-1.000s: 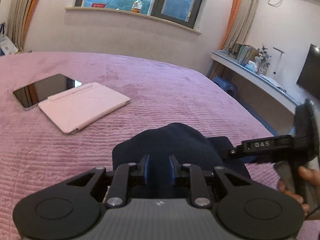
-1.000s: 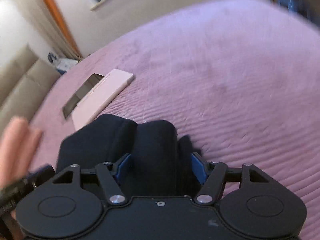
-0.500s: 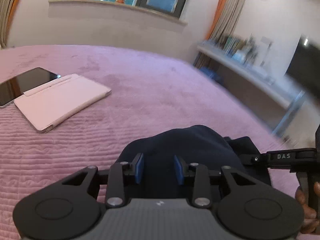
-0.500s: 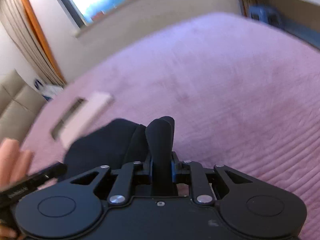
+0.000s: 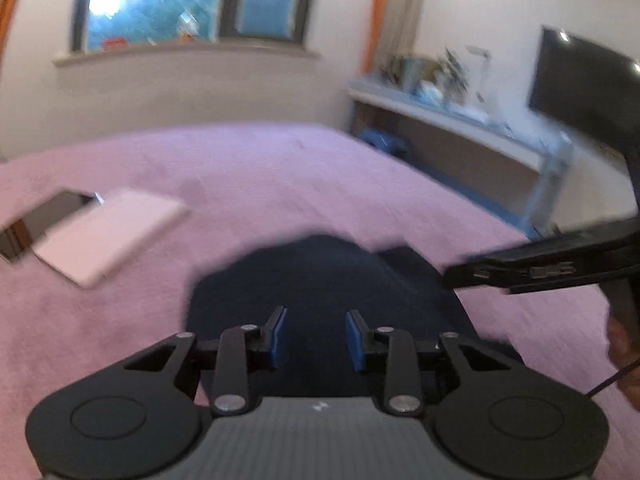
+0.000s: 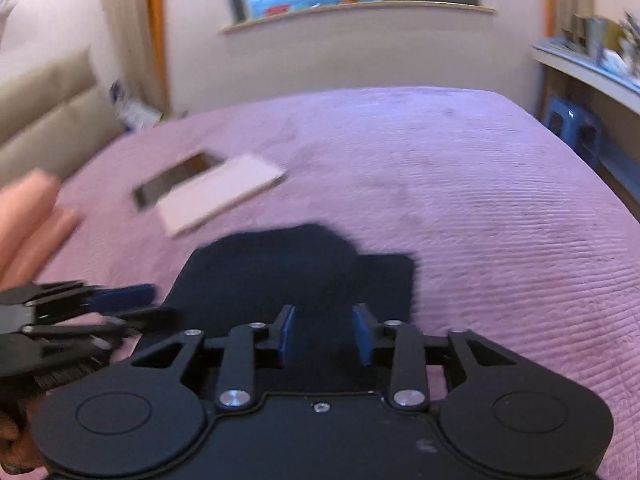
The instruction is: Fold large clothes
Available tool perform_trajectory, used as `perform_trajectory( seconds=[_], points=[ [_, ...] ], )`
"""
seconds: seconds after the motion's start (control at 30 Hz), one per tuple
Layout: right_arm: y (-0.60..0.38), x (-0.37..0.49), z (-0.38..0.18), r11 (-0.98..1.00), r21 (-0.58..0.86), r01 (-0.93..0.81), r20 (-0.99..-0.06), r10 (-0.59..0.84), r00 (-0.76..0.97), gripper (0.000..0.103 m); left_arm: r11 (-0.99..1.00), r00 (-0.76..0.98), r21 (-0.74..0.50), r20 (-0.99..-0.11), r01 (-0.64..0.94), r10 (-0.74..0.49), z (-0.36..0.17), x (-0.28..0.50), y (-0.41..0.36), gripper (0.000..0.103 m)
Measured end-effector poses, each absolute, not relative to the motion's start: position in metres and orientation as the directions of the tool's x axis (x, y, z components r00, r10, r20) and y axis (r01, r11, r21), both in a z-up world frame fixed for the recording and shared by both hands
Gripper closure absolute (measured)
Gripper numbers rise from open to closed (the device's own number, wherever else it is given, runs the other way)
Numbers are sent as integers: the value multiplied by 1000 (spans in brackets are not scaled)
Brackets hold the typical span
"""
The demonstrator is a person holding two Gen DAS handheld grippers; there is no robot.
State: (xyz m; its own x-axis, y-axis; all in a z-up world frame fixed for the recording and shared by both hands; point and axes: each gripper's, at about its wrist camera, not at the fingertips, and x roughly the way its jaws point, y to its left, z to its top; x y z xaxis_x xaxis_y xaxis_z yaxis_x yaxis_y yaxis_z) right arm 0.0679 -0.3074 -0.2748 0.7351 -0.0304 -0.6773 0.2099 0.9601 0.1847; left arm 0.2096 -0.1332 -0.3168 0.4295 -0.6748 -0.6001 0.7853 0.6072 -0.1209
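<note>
Both jaws stand parted and empty, the left gripper [image 5: 316, 338] having just narrowed slightly. The folded dark navy garment [image 6: 296, 280] lies on the pink quilted bedspread [image 6: 500, 208] directly ahead of the right gripper [image 6: 324, 334], equally close to both.

I've let go of the fold.
My right gripper [image 6: 324, 334] released the dark garment [image 6: 288, 268], now flat; left gripper [image 5: 316, 336] jaws narrowed slightly, empty.
</note>
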Motion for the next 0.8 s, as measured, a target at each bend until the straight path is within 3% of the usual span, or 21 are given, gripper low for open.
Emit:
perform_trajectory(
  seconds=[0.03,0.13,0.27,0.43,0.6,0.73,0.8],
  points=[
    [-295,68,-284,968,153,200,-705,-35,708,99,596,393,-138,-631,791,-669,-327,201,-133,78],
    [-288,53,-327,956,174,236,-802,-2,598,102,565,367,-124,-645,816,-670,-338,174,-114,76],
    [-291,10,-339,936,199,291,-831,3,557,103,533,277,-176,-696,828,-662,-342,149,-83,76],
    [-285,-2,-339,948,164,273,-853,-3,521,103,541,306,-97,-737,835,-603,-351,118,-76,76],
    [-284,-8,-297,960,178,215,-771,0,637,83,548,304,-123,-723,827,-621,-334,112,-66,75],
    [-260,4,-292,974,195,117,-748,71,660,82,553,304,-115,-735,825,-606,-334,107,-64,74],
    [-246,10,-300,976,202,77,-753,104,650,70,571,306,-103,-760,814,-573,-343,109,-61,73]
  ],
)
